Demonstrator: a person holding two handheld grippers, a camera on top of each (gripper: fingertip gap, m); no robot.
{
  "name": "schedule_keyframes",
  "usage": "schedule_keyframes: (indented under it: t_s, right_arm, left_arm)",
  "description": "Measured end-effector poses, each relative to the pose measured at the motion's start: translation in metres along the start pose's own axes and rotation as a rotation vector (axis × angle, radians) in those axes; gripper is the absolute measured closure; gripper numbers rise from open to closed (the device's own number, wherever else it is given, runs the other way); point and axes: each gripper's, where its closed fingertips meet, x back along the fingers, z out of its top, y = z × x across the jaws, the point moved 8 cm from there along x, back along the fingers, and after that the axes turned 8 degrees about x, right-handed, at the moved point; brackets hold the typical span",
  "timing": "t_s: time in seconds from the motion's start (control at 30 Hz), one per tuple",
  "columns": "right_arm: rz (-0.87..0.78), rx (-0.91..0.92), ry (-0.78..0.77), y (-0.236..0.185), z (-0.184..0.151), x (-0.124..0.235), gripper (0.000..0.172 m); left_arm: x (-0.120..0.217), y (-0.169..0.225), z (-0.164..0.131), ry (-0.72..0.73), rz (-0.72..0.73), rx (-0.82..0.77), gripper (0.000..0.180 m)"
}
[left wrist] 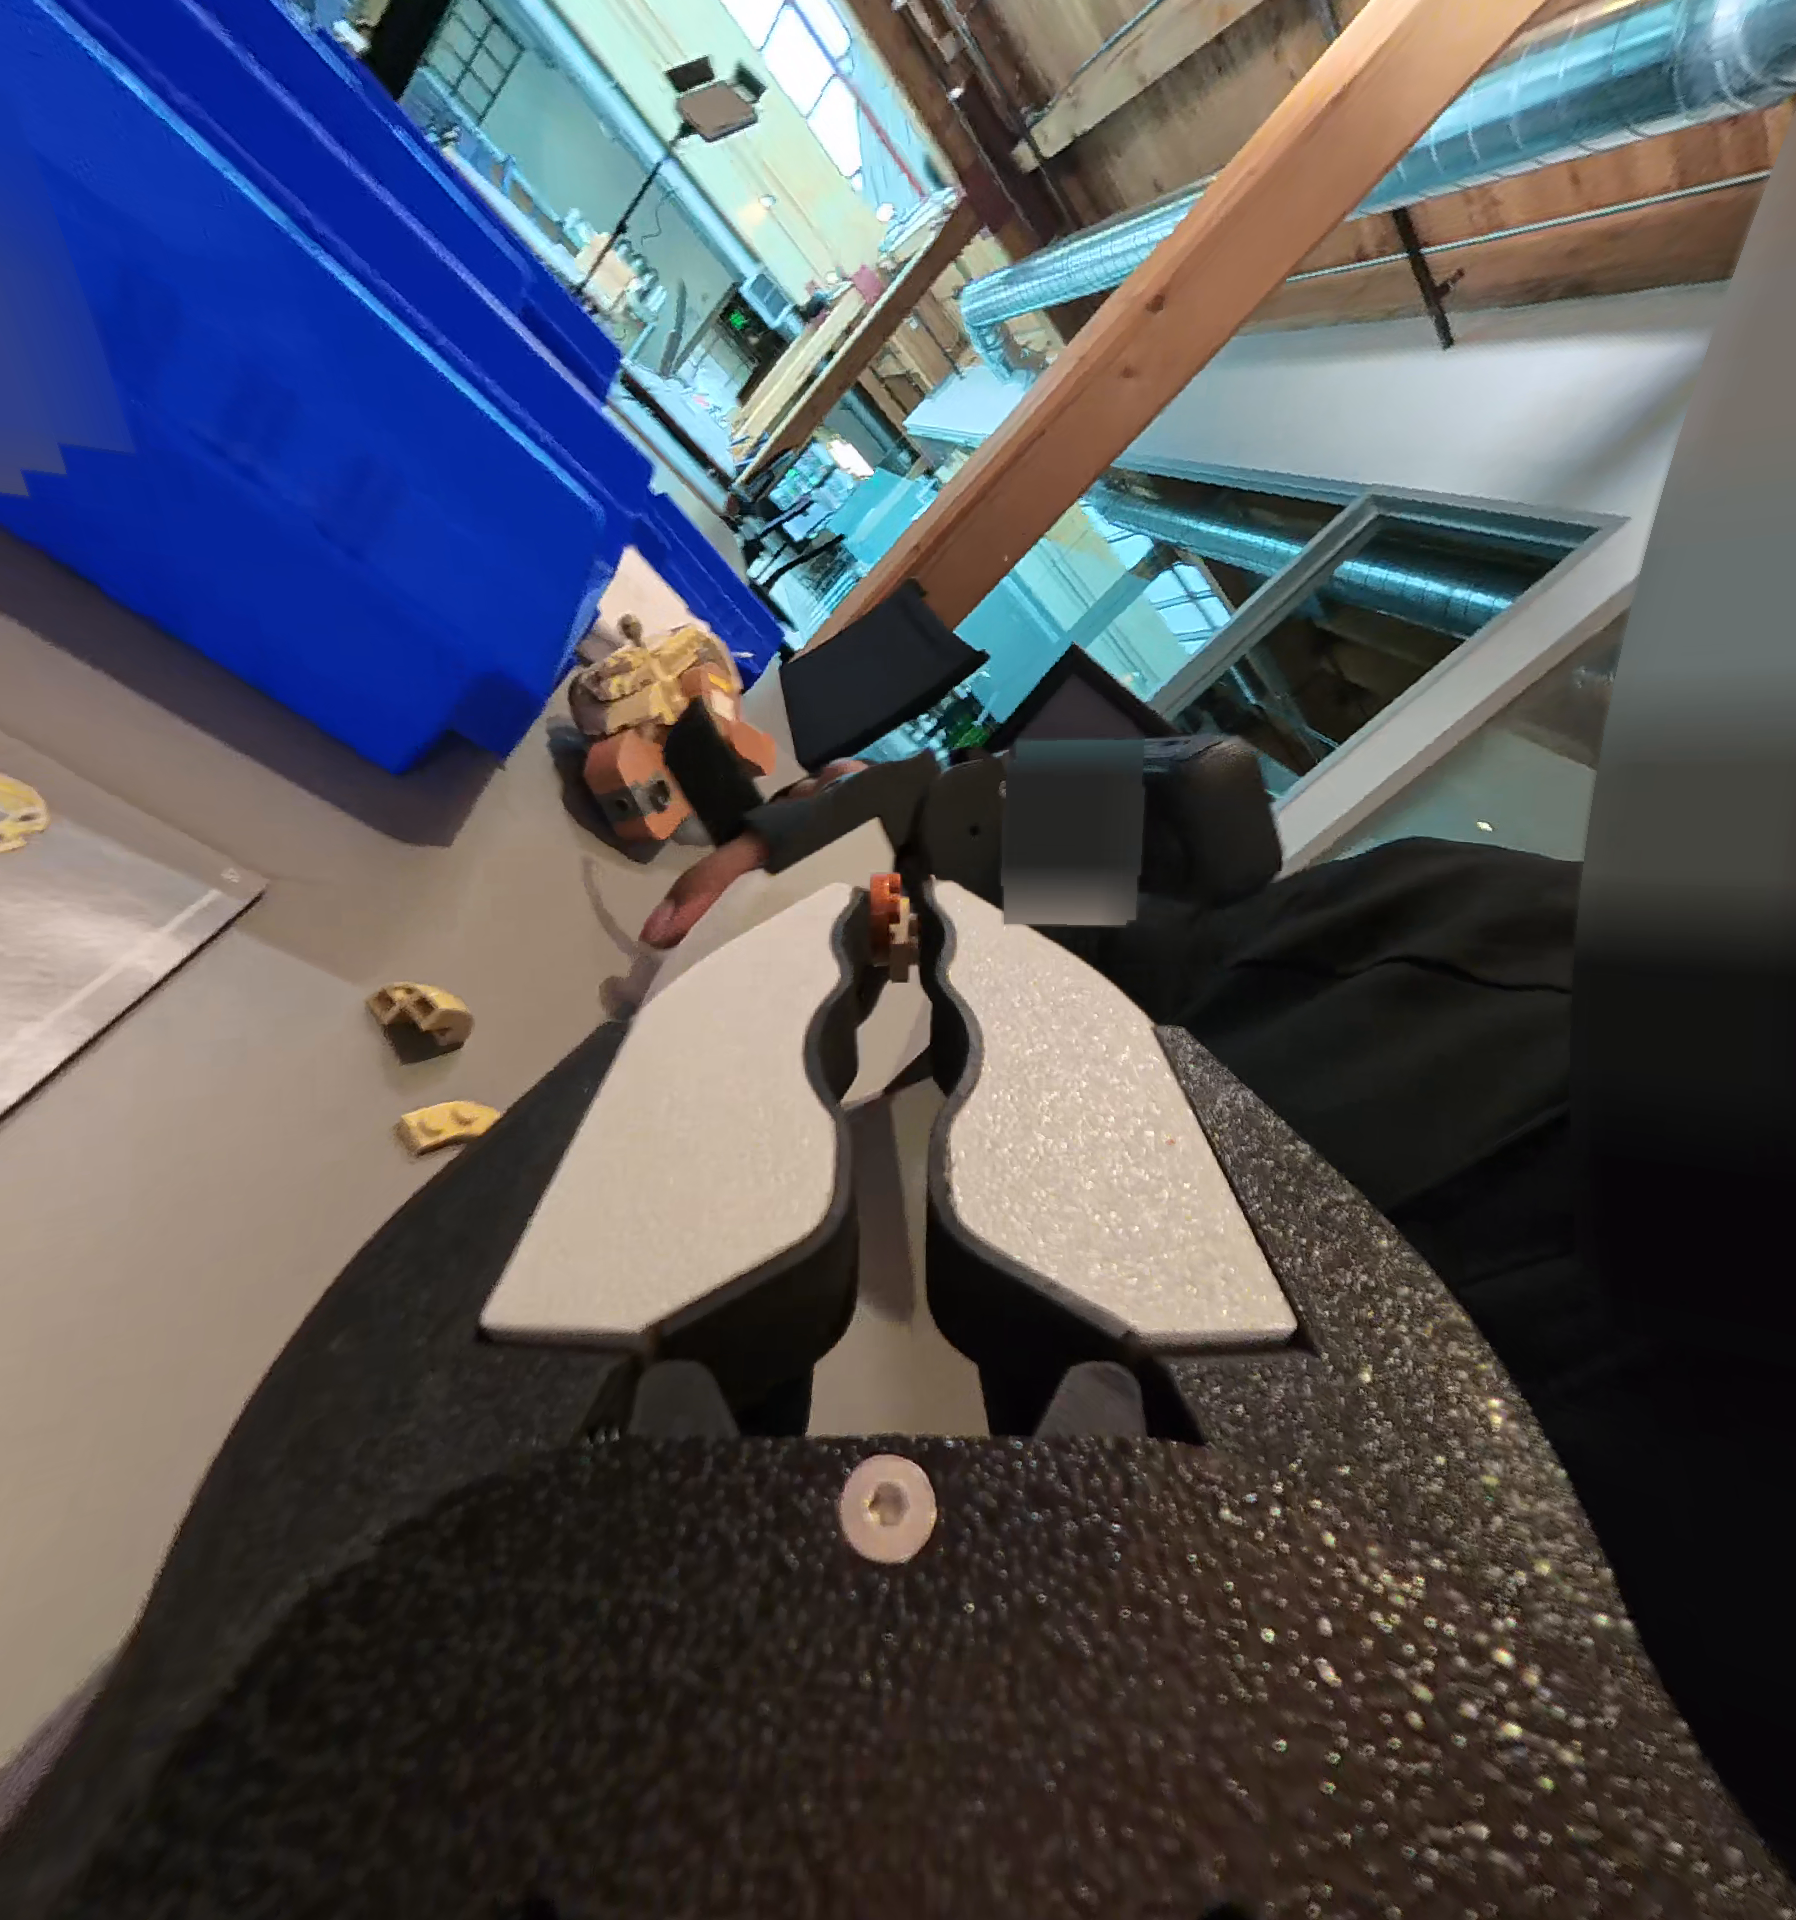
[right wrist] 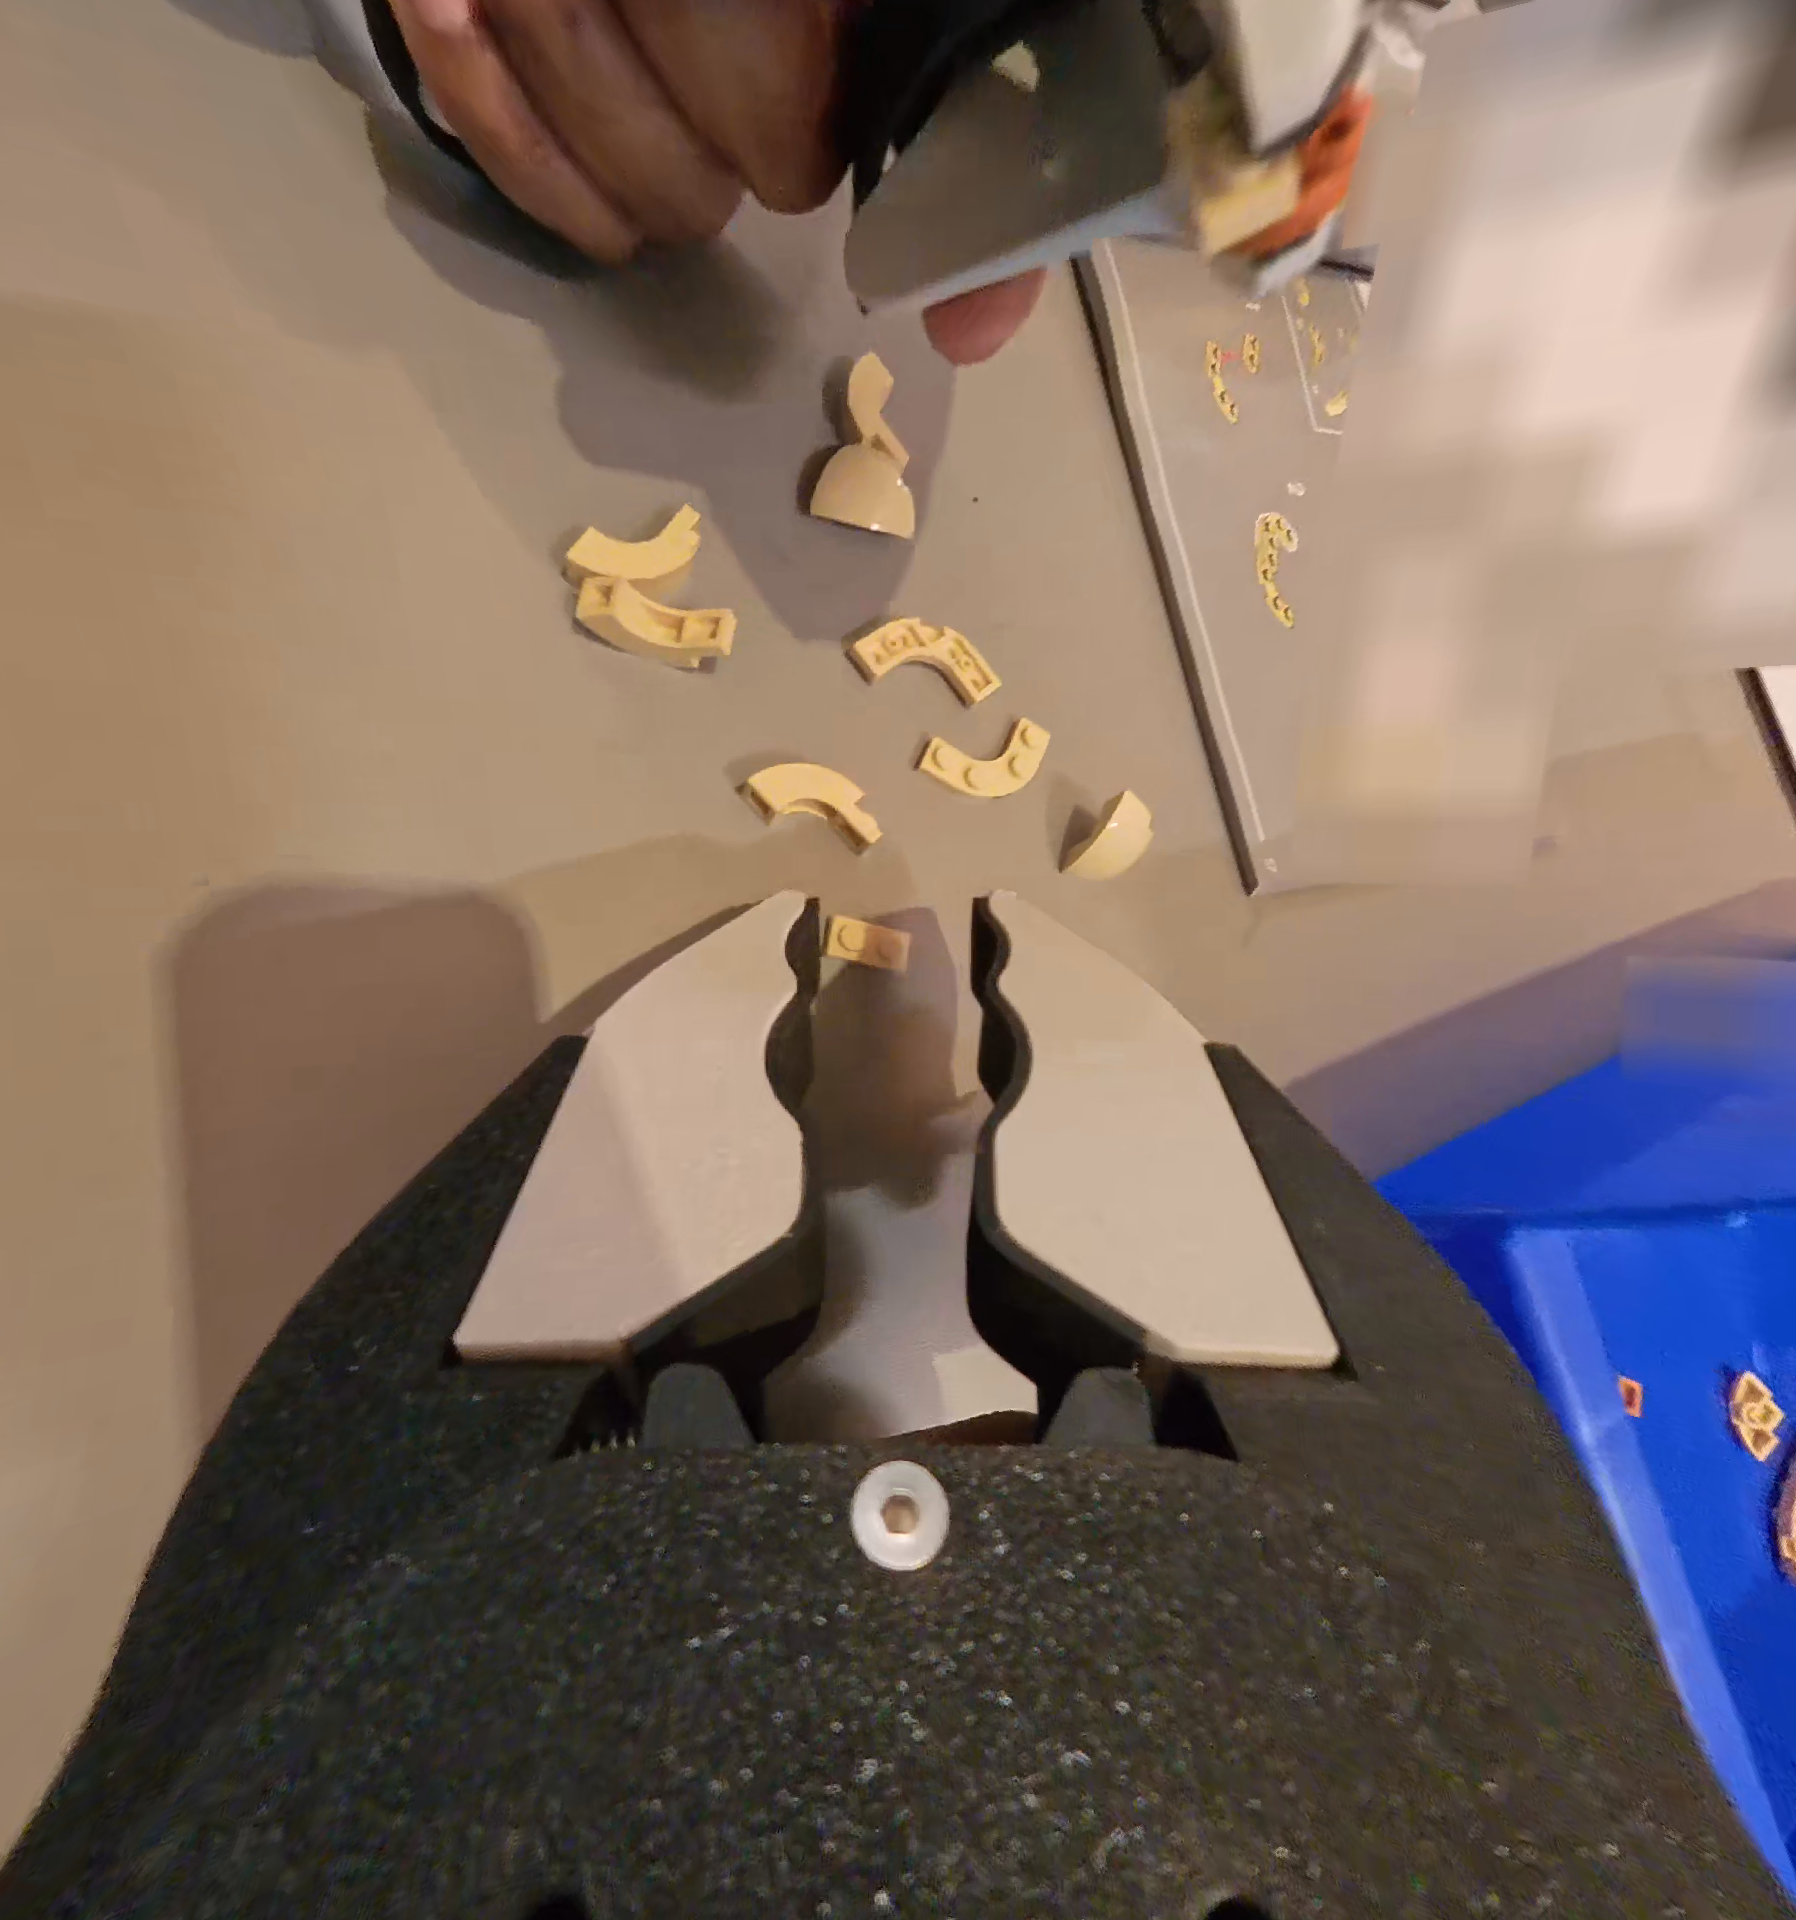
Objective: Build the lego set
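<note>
My left gripper was nearly closed, its pads pinching a small orange and tan brick piece at the very tips, just above the middle of the left wrist frame; held that far out, the piece stayed clear of the fingers' wavy inner edges and in plain sight. I judged it was lifted off the grey table, since the background behind it was the far room and not the tabletop. Beyond it, left of centre, sat an orange and tan brick assembly beside the blue bin, with a black finger of the other gripper in front of it; whether that finger touched it I could not tell. My right gripper stood part open over the table, and a small tan plate lay between its fingers, just beside the left fingertip and clearly apart from the right one, so nothing was being gripped there. Above it in that frame the curved tan pieces lay spread apart, each easy to reach singly. A hand filled the top of the frame, and a grey sheet with printed figures lay at the upper right, probably kept near for reference.
</note>
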Motion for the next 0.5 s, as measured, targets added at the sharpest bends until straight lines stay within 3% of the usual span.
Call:
schedule_keyframes:
  t_s: [0.27, 0.5]
  right_arm:
    - [-0.004, 0.018, 0.048, 0.03, 0.012, 0.014, 0.142]
    - [0.131, 0.071, 0.006, 0.019, 0.009, -0.014, 0.14]
  left_arm:
    - [0.02, -0.004, 0.011, -0.002, 0.209, -0.052, 0.173]
    - [0.021, -0.01, 0.009, -0.031, 0.266, -0.017, 0.173]
